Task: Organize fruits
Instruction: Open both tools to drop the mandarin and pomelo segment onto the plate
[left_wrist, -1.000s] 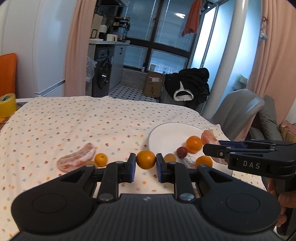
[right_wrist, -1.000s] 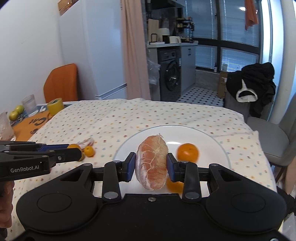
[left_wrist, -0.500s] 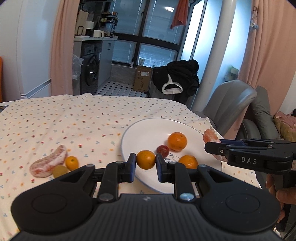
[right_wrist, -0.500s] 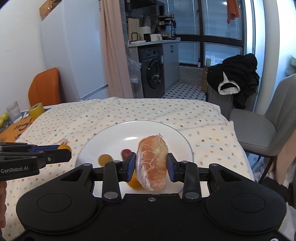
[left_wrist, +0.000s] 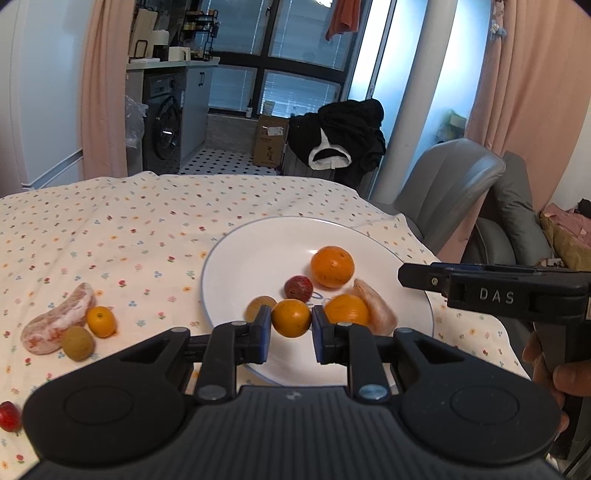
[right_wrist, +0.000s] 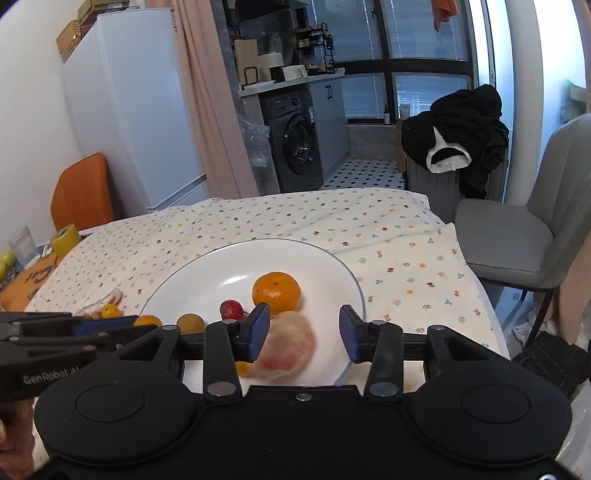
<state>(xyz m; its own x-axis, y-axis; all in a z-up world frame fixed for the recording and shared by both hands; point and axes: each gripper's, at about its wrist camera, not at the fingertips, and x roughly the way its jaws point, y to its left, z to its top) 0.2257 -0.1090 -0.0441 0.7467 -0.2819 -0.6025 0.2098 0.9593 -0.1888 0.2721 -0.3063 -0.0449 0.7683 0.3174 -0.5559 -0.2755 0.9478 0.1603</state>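
Between the blue pads of the left tool (left_wrist: 291, 325), a small orange fruit (left_wrist: 291, 318) is pinched and held above the near edge of the white plate (left_wrist: 255, 258). The right tool (right_wrist: 304, 332) has its jaws spread wide; a peeled pomelo segment (right_wrist: 290, 345) lies on the plate beneath them, next to the left pad, and it appears blurred. On the plate, the left wrist view shows a large tangerine (left_wrist: 332, 266), a dark red fruit (left_wrist: 298, 288), a second orange fruit (left_wrist: 347, 309) and a brownish round fruit (left_wrist: 258, 306) partly hidden behind the left pad. The plate rests on the counter (left_wrist: 110, 221), which is covered by a flower-print cloth. To the left of the plate on the cloth lie another pomelo segment (left_wrist: 59, 323), a small orange fruit (left_wrist: 101, 321) touching it and a tan round fruit (left_wrist: 77, 342) just in front. A red fruit (left_wrist: 8, 416) lies at the left frame edge.
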